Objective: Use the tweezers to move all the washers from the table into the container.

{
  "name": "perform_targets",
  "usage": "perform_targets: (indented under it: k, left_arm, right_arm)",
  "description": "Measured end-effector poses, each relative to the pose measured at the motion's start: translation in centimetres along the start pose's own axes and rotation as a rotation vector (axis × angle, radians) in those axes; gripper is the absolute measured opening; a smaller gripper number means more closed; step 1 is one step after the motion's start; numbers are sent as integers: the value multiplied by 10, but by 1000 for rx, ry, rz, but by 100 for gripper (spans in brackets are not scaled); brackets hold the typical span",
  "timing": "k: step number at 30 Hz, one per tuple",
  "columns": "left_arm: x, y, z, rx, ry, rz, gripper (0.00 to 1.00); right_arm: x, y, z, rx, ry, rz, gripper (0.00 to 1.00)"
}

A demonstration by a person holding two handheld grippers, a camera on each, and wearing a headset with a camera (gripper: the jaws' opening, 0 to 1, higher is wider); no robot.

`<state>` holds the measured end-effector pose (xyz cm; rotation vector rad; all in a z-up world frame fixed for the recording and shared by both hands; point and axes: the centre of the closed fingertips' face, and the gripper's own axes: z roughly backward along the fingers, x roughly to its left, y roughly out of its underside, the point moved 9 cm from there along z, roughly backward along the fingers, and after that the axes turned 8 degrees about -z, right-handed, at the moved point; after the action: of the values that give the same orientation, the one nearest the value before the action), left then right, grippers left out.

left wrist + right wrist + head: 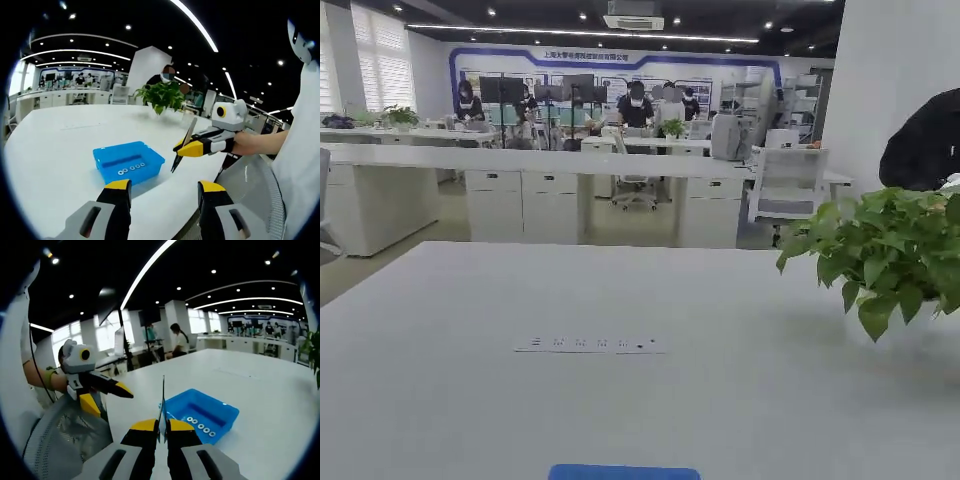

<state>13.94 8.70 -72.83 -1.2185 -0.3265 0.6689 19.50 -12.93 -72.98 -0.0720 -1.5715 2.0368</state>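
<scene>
Your table (620, 400) is a broad, pale top with a socket strip (590, 344) set flat in it and a leafy potted plant (890, 250) on its right side. Beyond it run rows of white desks (520, 190), with people working by the far wall under long ceiling lights. The blue container (120, 147) sits near your edge of the table, with a row of washers (131, 169) lying inside. Your right gripper (162, 426) is clenched on the tweezers (163, 397) near the container. Your left gripper (164, 187) is released, jaws apart.

Blue container (115, 154); silvery washers (131, 169); white table (55, 145); green plant (161, 96); yellow-tipped black left tool (164, 185); dark tweezers (163, 395).
</scene>
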Motion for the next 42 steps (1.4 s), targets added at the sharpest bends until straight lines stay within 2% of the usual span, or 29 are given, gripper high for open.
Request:
perform_targets:
  k: [4,8,11,14,17,19,22,24,26,28,31,33,35,40,41,42]
  left_arm:
    - [-5,-3,-4,5,78,13,49]
    - [-11,-9,-9,13,144,19,40]
    - [-15,-16,-16,3,176,20,36]
    - [-21,-25,-23,-21,214,20,35]
    - [-30,-34,-32,-16,282,-26,32]
    - [-36,-37,-36,7,332,-67,30]
    - [-43,-42,-41,35,392,-117,26]
    - [-47,-48,-42,30,411,-141,24]
    - [-49,-54,-42,18,430,-144,21]
    - [-50,-60,-43,6,447,-144,20]
    - [-50,-62,-45,2,462,-154,17]
    - [-50,-63,-45,-7,472,-189,9]
    - [-51,-62,-45,7,484,-214,1]
    - [-52,-59,-44,37,488,-268,0]
    - [-51,-59,-44,47,479,-316,0]
    - [-50,-59,-43,57,476,-335,0]
  right_arm:
    - [3,9,13,37,-9,14,4]
    - [8,15,23,70,-51,22,4]
    - [10,19,27,110,-63,70,4]
    - [14,21,28,143,-96,105,4]
    - [18,23,26,174,-131,138,3]
    - [22,23,25,190,-150,155,3]
    - [31,18,23,171,-185,161,3]
    - [35,16,22,186,-209,193,3]
    - [39,16,20,216,-224,228,3]
    - [42,15,18,223,-235,239,3]
    - [44,14,16,228,-251,243,3]
    - [45,15,15,241,-250,257,3]
    - [45,16,13,263,-247,277,3]
    - [45,18,12,293,-245,302,4]
    - [44,19,12,301,-244,304,4]
    - [43,20,11,307,-239,305,4]
